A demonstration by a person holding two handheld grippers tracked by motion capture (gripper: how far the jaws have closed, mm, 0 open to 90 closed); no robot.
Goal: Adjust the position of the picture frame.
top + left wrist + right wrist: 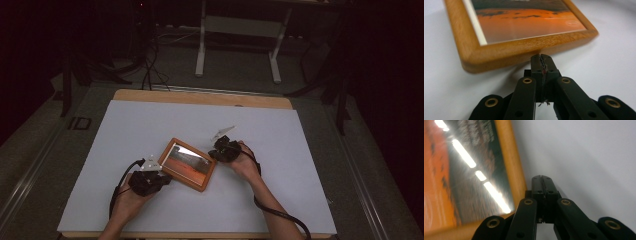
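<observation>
One wooden-framed rectangular picture with an orange sunset print [187,164] is seen lying flat mid-counter [150,125], flanked by two claws: left claw [161,178] at its near-left edge, right claw [215,151] at its far-right corner. Both are closed tight with nothing gripped. Risk: the frame could be skidded or twisted if pushed unevenly by the closed tips.

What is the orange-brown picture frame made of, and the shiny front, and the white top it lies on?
The orange-brown picture frame looks like wood with a smooth, satiny finish: faint grain shows and the edges are rounded. Its shiny front pane seems to be glass or clear plastic, since it mirrors the ceiling lights as bright bars. The white table cover looks matte and smooth, perhaps paper or board; its material cannot be told for sure.
</observation>
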